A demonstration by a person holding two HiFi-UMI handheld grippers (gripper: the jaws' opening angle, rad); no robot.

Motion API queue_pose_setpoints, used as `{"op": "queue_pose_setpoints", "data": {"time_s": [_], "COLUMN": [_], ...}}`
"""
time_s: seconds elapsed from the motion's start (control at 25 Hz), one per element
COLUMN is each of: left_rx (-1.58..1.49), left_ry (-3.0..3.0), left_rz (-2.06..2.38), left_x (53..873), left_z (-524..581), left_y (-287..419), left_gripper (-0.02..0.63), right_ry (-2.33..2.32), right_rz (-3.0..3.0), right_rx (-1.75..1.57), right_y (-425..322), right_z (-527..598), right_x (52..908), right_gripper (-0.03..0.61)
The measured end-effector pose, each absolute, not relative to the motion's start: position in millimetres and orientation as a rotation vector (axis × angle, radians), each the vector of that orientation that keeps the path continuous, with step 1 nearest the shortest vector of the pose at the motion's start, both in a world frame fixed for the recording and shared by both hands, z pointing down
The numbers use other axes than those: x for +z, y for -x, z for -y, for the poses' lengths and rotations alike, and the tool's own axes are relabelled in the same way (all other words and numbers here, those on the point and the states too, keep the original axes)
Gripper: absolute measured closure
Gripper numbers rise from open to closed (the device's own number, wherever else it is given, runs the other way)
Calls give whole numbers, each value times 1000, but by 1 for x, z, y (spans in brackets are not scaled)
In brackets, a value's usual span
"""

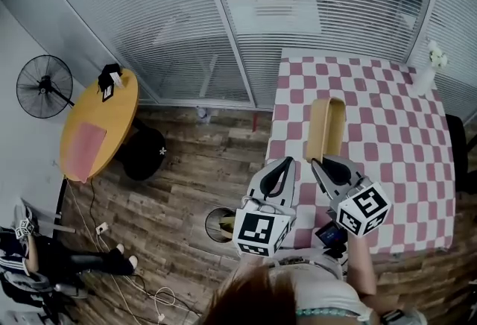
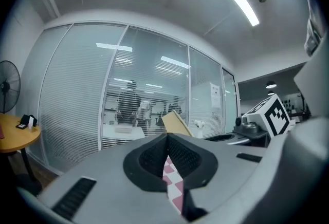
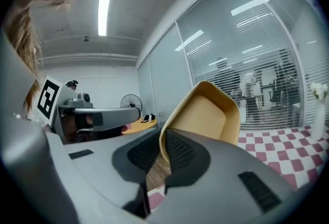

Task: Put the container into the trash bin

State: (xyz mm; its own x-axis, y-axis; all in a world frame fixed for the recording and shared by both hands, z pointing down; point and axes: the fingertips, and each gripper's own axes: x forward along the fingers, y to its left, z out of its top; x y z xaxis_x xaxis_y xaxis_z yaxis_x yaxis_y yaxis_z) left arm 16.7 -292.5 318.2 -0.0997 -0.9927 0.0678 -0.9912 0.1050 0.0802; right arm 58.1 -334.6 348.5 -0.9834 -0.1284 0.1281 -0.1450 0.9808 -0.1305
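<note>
A tan, oblong container (image 1: 326, 126) hangs tilted over the left part of the pink-and-white checkered table (image 1: 395, 159). My right gripper (image 1: 319, 162) is shut on its near rim. In the right gripper view the container (image 3: 205, 115) rises from the jaws (image 3: 163, 138), its thin wall pinched between the pads. My left gripper (image 1: 282, 163) is beside it at the table's left edge, shut and empty. In the left gripper view the pads meet (image 2: 167, 138) and the container (image 2: 177, 124) shows beyond them. A small round trash bin (image 1: 221, 224) stands on the wooden floor, left of the table.
A round yellow table (image 1: 100, 122) with a black stool (image 1: 145, 152) and a standing fan (image 1: 45, 86) are at the left. Glass walls with blinds (image 1: 223, 25) run behind. A white flower vase (image 1: 428, 74) stands at the table's far right. Cables (image 1: 149, 294) lie on the floor.
</note>
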Motion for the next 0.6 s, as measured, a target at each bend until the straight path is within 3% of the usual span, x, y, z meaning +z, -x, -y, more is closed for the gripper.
{"op": "queue_pose_setpoints", "data": {"time_s": [0.6], "left_rx": [-10], "left_ry": [-1958], "left_rz": [2332], "left_x": [316], "left_z": [288], "left_y": [-26], "left_gripper": [609], "right_ry": [-129], "right_rz": [3042], "right_rx": [150], "right_y": [-66], "right_z": [333], "right_x": [336], "right_gripper": [557]}}
